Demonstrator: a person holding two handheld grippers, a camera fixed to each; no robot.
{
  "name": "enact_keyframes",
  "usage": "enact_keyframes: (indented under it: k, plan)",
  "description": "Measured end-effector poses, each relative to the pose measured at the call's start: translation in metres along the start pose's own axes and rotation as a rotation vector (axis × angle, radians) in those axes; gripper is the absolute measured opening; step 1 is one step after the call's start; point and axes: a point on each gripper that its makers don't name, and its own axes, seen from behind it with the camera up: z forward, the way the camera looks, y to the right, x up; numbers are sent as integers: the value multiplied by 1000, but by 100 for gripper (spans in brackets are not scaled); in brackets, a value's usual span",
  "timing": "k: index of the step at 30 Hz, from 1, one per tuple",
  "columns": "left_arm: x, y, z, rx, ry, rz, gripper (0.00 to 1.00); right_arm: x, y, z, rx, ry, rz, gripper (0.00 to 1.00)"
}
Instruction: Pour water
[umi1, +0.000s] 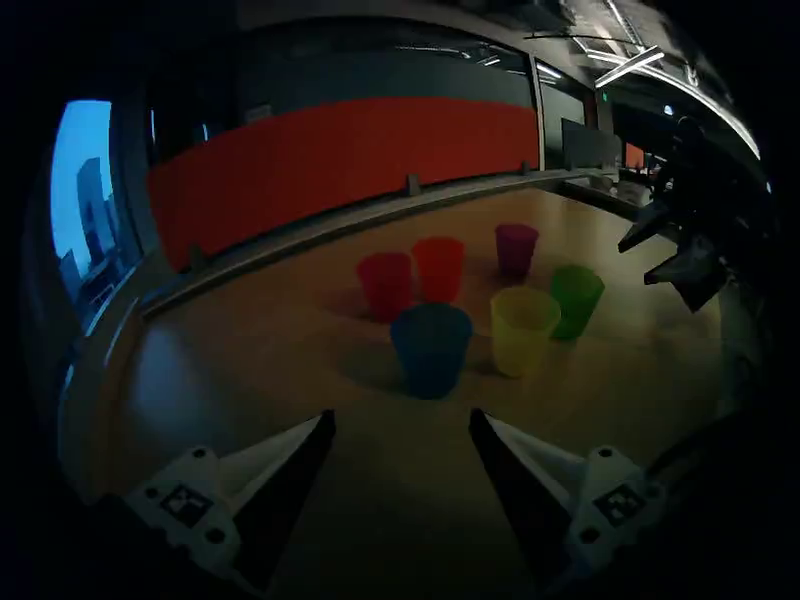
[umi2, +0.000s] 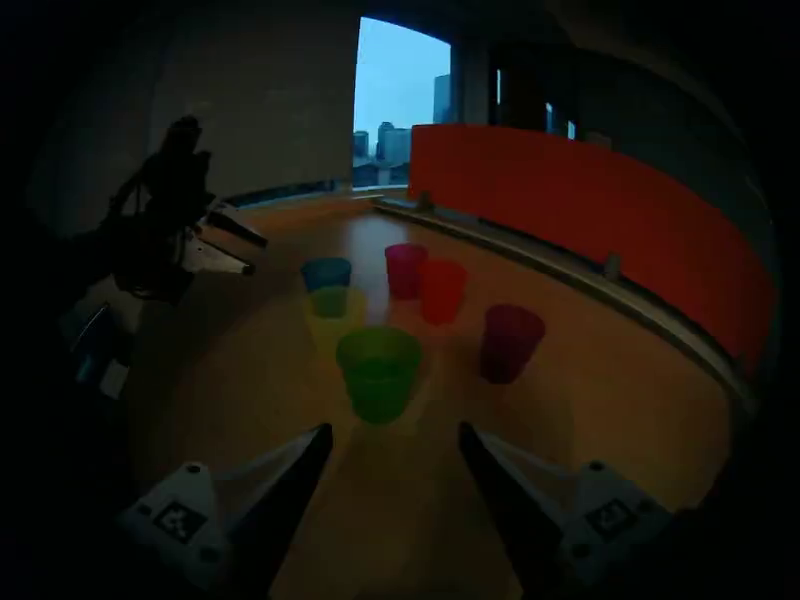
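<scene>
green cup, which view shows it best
The right gripper view: the green cup stands nearest the camera, whole and unblocked. The left gripper view shows it farther off, one edge overlapped by the yellow cup.

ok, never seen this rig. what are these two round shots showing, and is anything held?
No robot: a person holds a two-finger tool in each hand, with a fisheye camera riding on each. The left gripper view looks along the left hand-held gripper; the white wedges at the bottom are its fingers. The right gripper view does the same for the right hand-held gripper. Each view also catches the other gripper farther off, as a dark shape at the side. Both face a wooden table with six cups standing upright: blue cup, yellow cup, green cup, purple cup, orange cup, red cup. Too dim to tell whether any holds water. Both grippers are open and hold nothing.
</scene>
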Motion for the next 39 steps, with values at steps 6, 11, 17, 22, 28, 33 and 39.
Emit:
enact_keyframes:
  k: [6, 11, 17, 22, 28, 33, 39]
  plan:
    - [16, -4, -12, 53, 82, -7, 100, 15, 10, -8, -78, 40, 17, 98]
    - [33, -11, -22, 107, 155, -25, 100, 28, 22, -15, -153, 82, 45, 98]
    - [52, -20, -29, 163, 244, -95, 100, 39, 34, -21, -252, 127, 60, 98]
    - [67, -26, -35, 212, 312, -144, 100, 54, 53, -30, -342, 195, 114, 98]
    - [85, -25, -40, 237, 384, -198, 100, 78, 85, -51, -461, 323, 212, 98]
    - [97, -28, -43, 277, 430, -228, 100, 91, 109, -72, -554, 412, 256, 98]
    - [113, -34, -51, 321, 495, -254, 99, 98, 131, -99, -677, 489, 251, 98]
